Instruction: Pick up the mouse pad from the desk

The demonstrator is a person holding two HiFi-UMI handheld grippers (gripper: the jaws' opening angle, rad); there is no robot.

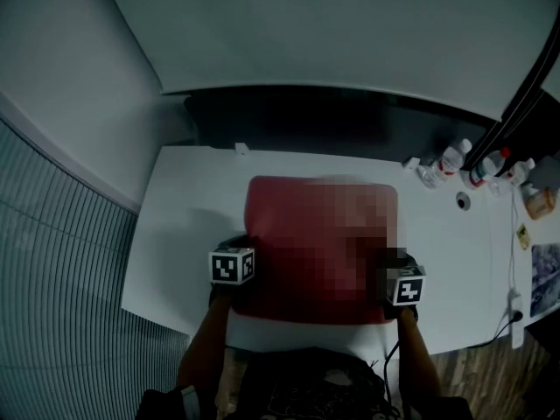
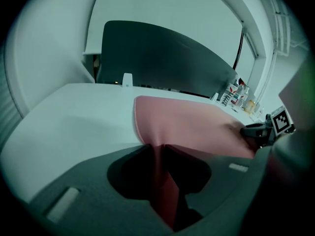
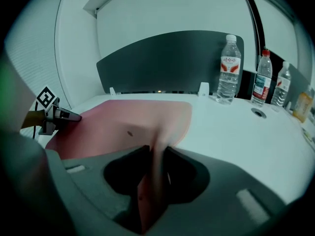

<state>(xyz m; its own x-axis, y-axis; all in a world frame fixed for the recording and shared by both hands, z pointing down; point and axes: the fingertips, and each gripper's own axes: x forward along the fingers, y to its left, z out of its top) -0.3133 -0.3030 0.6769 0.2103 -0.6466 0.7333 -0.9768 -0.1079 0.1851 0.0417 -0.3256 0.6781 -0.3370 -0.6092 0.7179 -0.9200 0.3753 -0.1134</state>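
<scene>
A red mouse pad (image 1: 280, 217) lies on the white desk (image 1: 179, 226) in front of me; a mosaic patch covers part of it in the head view. My left gripper (image 1: 245, 250) is at the pad's near left side, and its jaws (image 2: 157, 149) pinch the pad's (image 2: 187, 124) edge, which rises between them. My right gripper (image 1: 389, 262) is at the near right side. In the right gripper view, the right gripper (image 3: 156, 151) is likewise shut on the pad (image 3: 128, 119). Each gripper shows in the other's view: the right gripper (image 2: 268, 129) and the left gripper (image 3: 54, 114).
Several water bottles (image 3: 229, 68) stand at the desk's back right (image 1: 455, 157), beside a round cable hole (image 1: 463, 201). A dark divider panel (image 1: 332, 121) runs along the desk's far edge. A power strip (image 1: 516, 309) and small items lie at the far right.
</scene>
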